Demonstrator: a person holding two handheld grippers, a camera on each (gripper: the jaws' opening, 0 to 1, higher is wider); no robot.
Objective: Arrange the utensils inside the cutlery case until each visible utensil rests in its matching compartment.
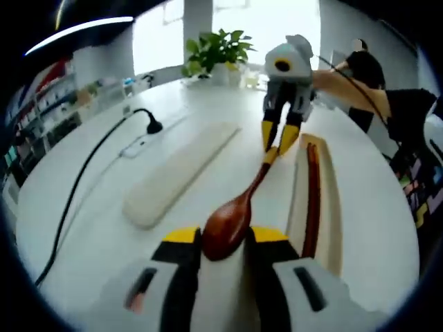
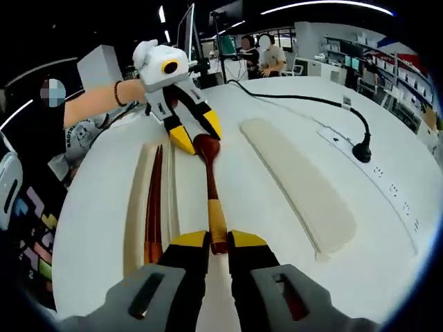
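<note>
The left gripper (image 1: 225, 235) has its yellow-tipped black fingers (image 1: 183, 238) closed against the bowl of a wooden spoon (image 1: 232, 214), one on each side. The right gripper (image 2: 219, 242) grips the same spoon at the other end, its fingers (image 2: 188, 242) pressed on the pale tip of the handle. So the spoon (image 2: 211, 187) is held at both ends, lying lengthwise between the two grippers just above the white desk (image 1: 104, 228).

The spoon is dark reddish-brown, glossy wood with a rounded oval bowl, a thin straight stem and a lighter, yellowish end. In the left gripper view the right gripper (image 1: 279, 142) appears at the far end of the spoon, held by a person's arm (image 1: 346, 86). In the right gripper view the left gripper (image 2: 194, 135) appears over the bowl.

Just beside the spoon lies the cutlery case (image 1: 332, 207), a long, narrow, cream-coloured tray with raised walls. A pair of dark red chopsticks (image 1: 313, 197) lies inside it along its length. On the other side of the spoon, apart from it, rests the case lid (image 1: 176, 173), a long cream piece with rounded ends and a matte surface.

A black cable (image 1: 76, 187) with a plug runs to a socket set in the desk. A potted green plant (image 1: 218, 52) stands at the far edge.
</note>
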